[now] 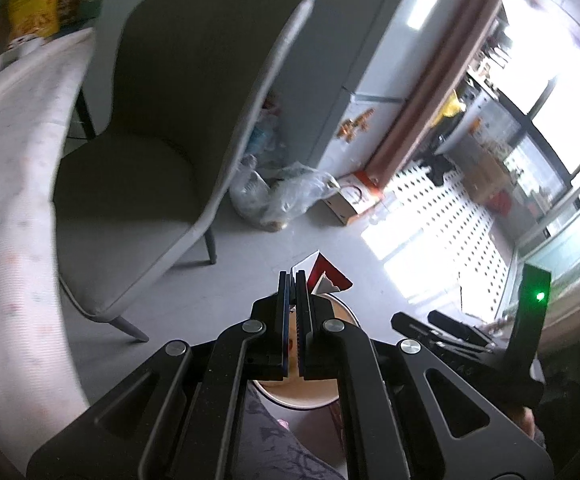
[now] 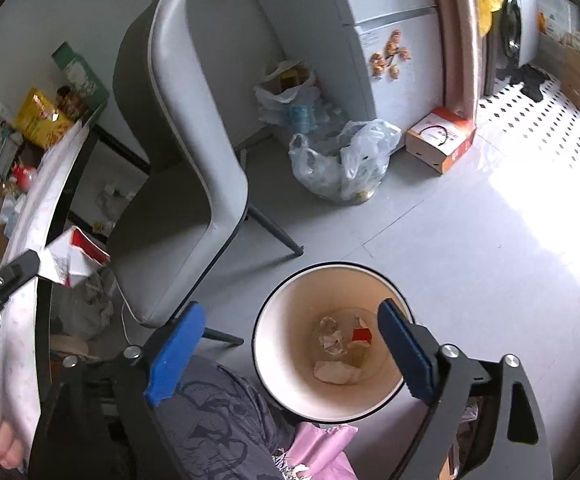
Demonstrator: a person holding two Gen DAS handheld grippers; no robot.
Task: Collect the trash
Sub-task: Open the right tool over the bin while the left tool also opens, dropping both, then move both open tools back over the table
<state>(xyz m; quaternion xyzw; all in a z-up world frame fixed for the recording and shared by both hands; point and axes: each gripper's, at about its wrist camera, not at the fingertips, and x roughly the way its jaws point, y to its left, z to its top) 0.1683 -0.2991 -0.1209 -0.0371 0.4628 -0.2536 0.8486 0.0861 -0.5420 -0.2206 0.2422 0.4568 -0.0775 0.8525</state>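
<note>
My left gripper [image 1: 294, 276] is shut on a torn red-and-white paper wrapper [image 1: 327, 278] and holds it in the air above the near rim of the round cream trash bin [image 1: 309, 398]. In the right wrist view the left gripper [image 2: 40, 262] sits at the far left by the table edge, with the wrapper [image 2: 76, 258] sticking out of it. My right gripper [image 2: 290, 344] is open and empty, its blue pads [image 2: 176, 354] on either side of the bin [image 2: 290, 376] below. Several trash scraps [image 2: 343, 346] lie in the bin's bottom.
A grey chair [image 2: 186, 152] stands left of the bin, beside a table with a white cloth [image 1: 10, 200]. Clear plastic bags [image 2: 341, 164] and a cardboard box [image 2: 439, 140] sit on the floor by the fridge [image 2: 393, 40]. The person's patterned trouser leg [image 2: 218, 420] is at the bottom.
</note>
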